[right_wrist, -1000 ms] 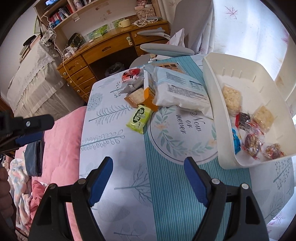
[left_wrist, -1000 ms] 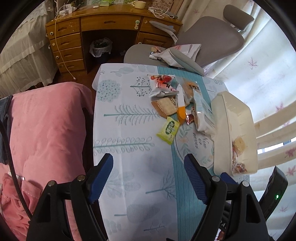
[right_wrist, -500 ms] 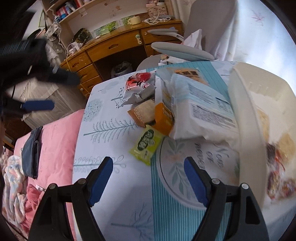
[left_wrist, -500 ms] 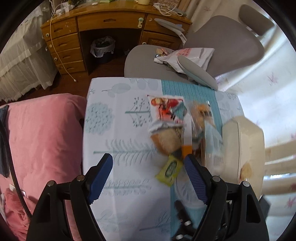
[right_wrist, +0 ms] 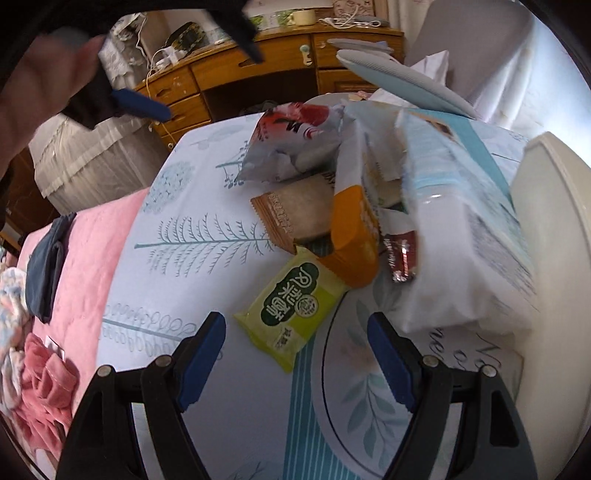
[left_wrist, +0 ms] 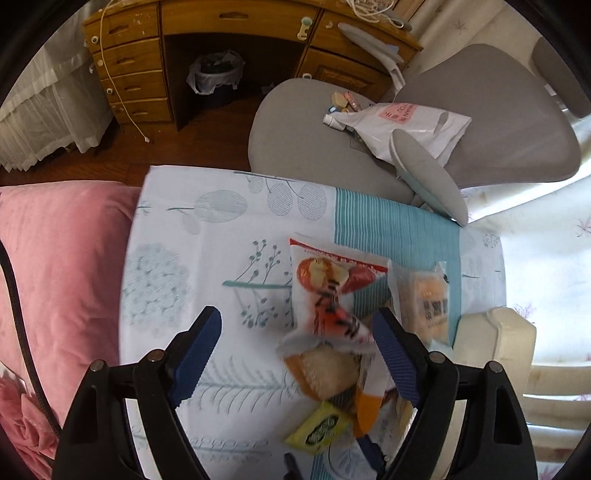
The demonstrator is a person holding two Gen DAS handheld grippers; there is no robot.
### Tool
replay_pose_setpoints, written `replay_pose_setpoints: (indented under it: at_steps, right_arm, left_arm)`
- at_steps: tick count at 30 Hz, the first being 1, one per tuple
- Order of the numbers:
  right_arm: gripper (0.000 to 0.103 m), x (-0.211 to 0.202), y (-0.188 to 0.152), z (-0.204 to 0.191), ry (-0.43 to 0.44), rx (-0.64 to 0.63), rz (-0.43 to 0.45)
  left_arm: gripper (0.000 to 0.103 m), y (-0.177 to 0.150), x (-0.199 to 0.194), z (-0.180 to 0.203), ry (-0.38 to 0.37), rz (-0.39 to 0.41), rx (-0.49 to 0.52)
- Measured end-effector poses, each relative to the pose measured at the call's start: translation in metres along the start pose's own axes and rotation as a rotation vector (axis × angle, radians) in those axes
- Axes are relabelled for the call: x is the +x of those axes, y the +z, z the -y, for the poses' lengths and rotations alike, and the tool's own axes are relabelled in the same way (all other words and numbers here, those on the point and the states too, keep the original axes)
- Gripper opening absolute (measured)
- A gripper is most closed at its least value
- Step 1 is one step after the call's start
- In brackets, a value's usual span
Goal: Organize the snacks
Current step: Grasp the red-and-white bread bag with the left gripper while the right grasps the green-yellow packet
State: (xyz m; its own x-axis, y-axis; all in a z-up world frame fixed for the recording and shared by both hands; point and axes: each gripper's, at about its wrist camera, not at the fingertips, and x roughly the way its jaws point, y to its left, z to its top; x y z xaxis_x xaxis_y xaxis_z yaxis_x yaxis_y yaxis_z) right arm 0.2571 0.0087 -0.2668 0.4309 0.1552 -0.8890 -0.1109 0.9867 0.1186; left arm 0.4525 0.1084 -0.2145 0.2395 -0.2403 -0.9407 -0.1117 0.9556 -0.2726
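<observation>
A pile of snacks lies on the patterned tablecloth [left_wrist: 207, 229]. In the left wrist view my left gripper [left_wrist: 301, 347] is open, above a red and white bag [left_wrist: 328, 299] and a brown biscuit pack [left_wrist: 325, 373]. In the right wrist view my right gripper [right_wrist: 295, 354] is open just in front of a green packet [right_wrist: 291, 302]. Beyond it lie the biscuit pack [right_wrist: 295, 210], an orange packet [right_wrist: 354, 236], a small red sweet [right_wrist: 402, 254], the red and white bag [right_wrist: 295, 140] and a large white pack [right_wrist: 461, 229]. The cream bin [right_wrist: 554, 229] stands at the right.
A pink quilt [left_wrist: 55, 266] borders the table on the left. A grey office chair [left_wrist: 314, 136] holding a white plastic bag [left_wrist: 406, 125] stands beyond the far edge, with a wooden desk [left_wrist: 229, 22] behind. The left gripper and a hand [right_wrist: 44, 81] show at upper left in the right wrist view.
Both grippers moved forward towards the snack pile. The left one now hovers over the red and white bag, and the right one has closed in on the green packet. Both stayed open.
</observation>
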Motion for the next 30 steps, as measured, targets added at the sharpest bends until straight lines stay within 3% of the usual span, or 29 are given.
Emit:
replay_pose_setpoints:
  at_steps: [12, 19, 24, 26, 30]
  right_arm:
    - [0.08, 0.017, 0.0, -0.009, -0.018, -0.12, 0.046]
    - [0.08, 0.019, 0.001, -0.008, -0.027, -0.104, 0.069]
    - [0.077, 0.02, 0.002, -0.01, -0.048, -0.113, 0.058]
    - [0.069, 0.021, 0.003, -0.011, -0.077, -0.122, 0.044]
    - [0.067, 0.023, 0.006, -0.012, -0.1, -0.136, 0.025]
  left_arm:
    - [0.083, 0.002, 0.062, 0.028, -0.033, -0.087, 0.031]
    - [0.082, 0.004, 0.075, 0.029, -0.049, -0.092, 0.048]
    - [0.051, 0.003, 0.083, 0.022, -0.04, -0.109, 0.038]
    - [0.047, 0.003, 0.084, 0.018, -0.053, -0.105, 0.026]
    - [0.04, 0.002, 0.082, 0.01, -0.083, -0.101, 0.008]
